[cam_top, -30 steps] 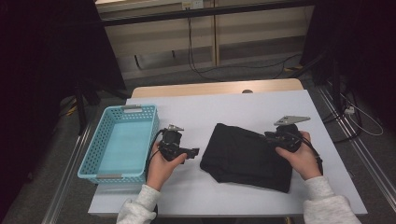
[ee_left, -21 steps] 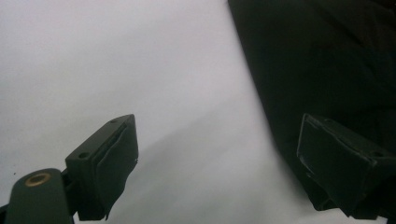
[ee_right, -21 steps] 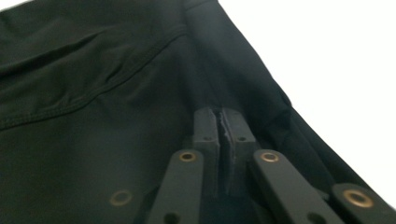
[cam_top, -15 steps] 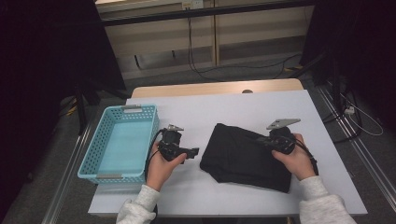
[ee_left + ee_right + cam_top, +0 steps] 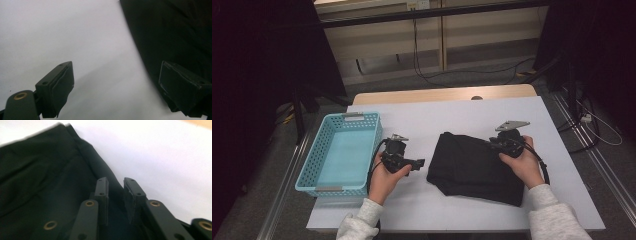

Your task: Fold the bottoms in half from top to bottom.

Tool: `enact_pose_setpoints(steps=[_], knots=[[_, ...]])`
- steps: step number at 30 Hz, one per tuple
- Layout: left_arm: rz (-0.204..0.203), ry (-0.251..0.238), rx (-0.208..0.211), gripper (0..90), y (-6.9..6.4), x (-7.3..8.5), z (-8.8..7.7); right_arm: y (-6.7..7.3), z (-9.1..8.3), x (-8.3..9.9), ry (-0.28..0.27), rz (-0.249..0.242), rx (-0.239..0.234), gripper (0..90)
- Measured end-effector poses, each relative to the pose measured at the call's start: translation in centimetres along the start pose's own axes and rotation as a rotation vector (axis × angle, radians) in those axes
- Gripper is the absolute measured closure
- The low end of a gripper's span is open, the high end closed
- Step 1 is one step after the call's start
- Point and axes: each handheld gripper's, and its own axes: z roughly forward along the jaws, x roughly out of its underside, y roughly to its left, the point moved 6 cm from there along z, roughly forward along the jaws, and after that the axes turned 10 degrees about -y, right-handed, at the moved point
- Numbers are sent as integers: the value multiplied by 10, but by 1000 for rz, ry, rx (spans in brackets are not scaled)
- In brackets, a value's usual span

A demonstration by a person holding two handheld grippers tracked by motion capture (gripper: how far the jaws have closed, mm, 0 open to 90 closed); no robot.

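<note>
A black folded cloth (image 5: pixel 477 167) lies on the white table (image 5: pixel 462 110), right of the middle. My left gripper (image 5: pixel 419 163) rests just left of the cloth, pointing at it. In the left gripper view the left gripper (image 5: pixel 115 72) is wide open, with bare table between its jaws and the cloth (image 5: pixel 175 32) by the right jaw. My right gripper (image 5: pixel 493 143) sits over the cloth's upper right edge. In the right gripper view the right gripper (image 5: pixel 116 182) has just been opening to a narrow gap, its pads off the cloth (image 5: pixel 45 182), whose edge runs beneath them.
A light blue plastic basket (image 5: pixel 312 160) stands at the table's left side, close to the left hand. A wooden strip (image 5: pixel 437 95) borders the table's far edge. Cables lie on the floor beyond.
The right hand has shifted a little to the left, over the cloth's right edge. The left hand has stayed where it was.
</note>
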Motion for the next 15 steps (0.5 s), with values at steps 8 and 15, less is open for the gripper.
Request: enact_pose_setpoints(steps=[8,15], knots=[[-1,4,-6,125,1,1,4,16,-33,16,-9,15,-57,614],[11,12,7,125,-3,0,6,29,-54,37,28,14,-71,601]])
